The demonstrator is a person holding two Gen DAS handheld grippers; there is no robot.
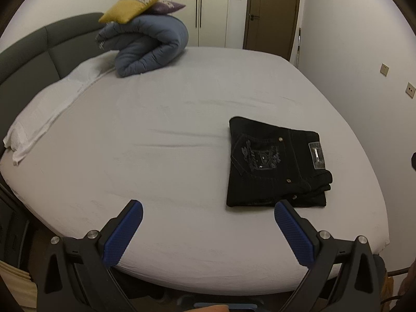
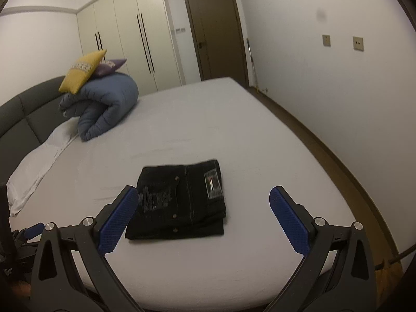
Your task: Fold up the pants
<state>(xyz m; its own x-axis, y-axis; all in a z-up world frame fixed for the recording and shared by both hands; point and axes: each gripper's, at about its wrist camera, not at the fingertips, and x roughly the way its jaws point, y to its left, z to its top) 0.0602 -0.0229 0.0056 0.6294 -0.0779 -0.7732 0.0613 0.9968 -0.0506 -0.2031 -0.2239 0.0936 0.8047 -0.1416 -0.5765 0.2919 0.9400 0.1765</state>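
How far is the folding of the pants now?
It looks done: the black pants lie on the bed as a compact folded stack. Nothing is in hand; the left gripper and the right gripper are both open and empty. At most a small tidying of the edges remains.

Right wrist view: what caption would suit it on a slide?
Open right hand-held gripper hovers over folded black pants on a grey bed.
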